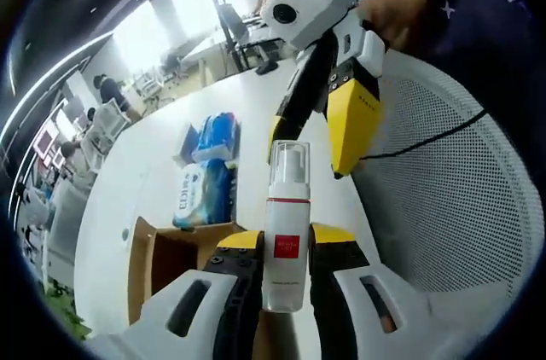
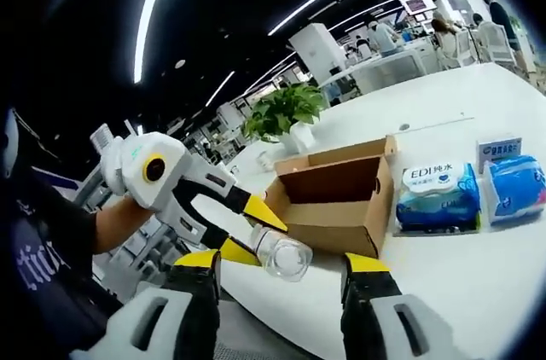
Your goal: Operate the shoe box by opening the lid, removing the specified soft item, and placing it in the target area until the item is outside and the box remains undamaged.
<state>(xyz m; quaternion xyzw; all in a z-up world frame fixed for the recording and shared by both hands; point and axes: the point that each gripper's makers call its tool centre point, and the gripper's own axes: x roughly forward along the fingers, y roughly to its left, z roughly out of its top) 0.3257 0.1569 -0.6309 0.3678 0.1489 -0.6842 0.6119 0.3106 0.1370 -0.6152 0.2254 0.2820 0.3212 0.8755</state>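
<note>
Nearby, wipes packs [image 2: 439,196] beside open shoe box [image 2: 337,202]; plant [image 2: 286,111] behind

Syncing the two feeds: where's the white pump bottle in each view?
Left gripper view: pump bottle upright at lower centre, clamped by the left gripper.
Right gripper view: seen end-on at lower centre.
Shared landmark: open cardboard box.

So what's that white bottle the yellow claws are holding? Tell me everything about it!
The pump bottle looks like smooth white plastic with a red square label and a clear cap over its pump. In the left gripper view it stands upright, pinched at its lower body by the left tool. In the right gripper view its clear cap end points toward the camera, beside the open cardboard box. It is held up above the white table.
</note>
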